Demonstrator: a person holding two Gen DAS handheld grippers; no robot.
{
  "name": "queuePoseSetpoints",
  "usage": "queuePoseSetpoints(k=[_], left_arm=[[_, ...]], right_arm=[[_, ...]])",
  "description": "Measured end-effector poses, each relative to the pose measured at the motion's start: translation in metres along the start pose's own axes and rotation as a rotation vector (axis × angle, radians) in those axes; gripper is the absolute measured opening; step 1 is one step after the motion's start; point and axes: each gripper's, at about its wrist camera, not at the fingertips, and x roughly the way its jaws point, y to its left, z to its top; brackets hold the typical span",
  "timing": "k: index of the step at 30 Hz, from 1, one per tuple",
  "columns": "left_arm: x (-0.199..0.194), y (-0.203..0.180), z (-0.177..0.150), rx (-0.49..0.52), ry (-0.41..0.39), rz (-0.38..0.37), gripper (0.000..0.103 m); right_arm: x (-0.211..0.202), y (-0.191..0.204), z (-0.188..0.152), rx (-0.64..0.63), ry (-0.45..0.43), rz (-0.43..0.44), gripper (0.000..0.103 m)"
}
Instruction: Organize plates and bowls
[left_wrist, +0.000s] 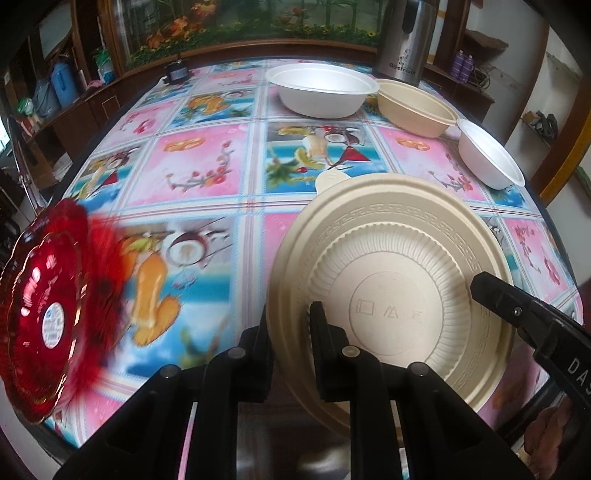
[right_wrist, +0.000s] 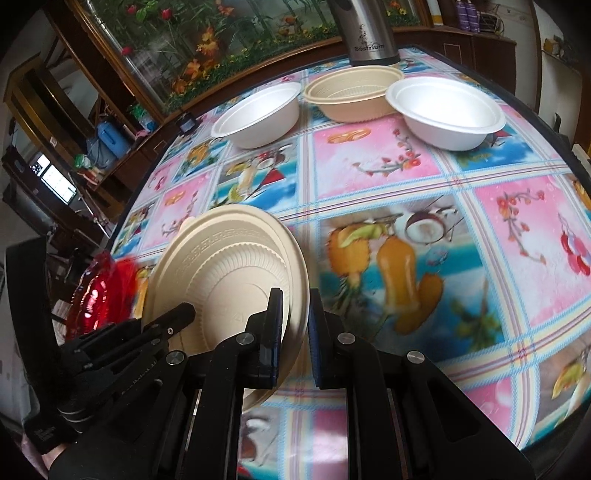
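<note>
Near the front edge of the surface (left_wrist: 207, 147), with its bright fruit-and-flower cloth, a stack of beige plates (left_wrist: 391, 295) is held tilted up off the cloth, underside showing, a second rim peeking out behind the first. The left tongs (left_wrist: 290, 325) are clenched on the stack's rim at one side, one finger on each face of it. The right tongs (right_wrist: 295, 332) are clamped on the rim at the opposite side, so the stack hangs between both tools. In the left wrist view the tip of the right tongs reaches over the stack's right edge.

To the left of the beige plates, a red glass plate (left_wrist: 40, 314) with a round sticker lies at the surface's edge, blurred in both views.

Beyond the beige plates, toward the far edge, three bowls stand in a row: a white bowl (left_wrist: 321, 90), a beige ribbed bowl (left_wrist: 413, 107) just beside it, and a second white bowl (left_wrist: 487, 155) on the right. Behind the beige bowl, a steel thermos jug (left_wrist: 404, 44) stands at the far rim.
</note>
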Motion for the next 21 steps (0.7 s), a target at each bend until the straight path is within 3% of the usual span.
queuePoseSetpoints(k=[21], left_arm=[[-0.062,0.062,-0.010,-0.080,-0.135,0.048,0.017]], right_arm=[[-0.024,0.083,-0.001,-0.145,-0.043,0.058,0.012]])
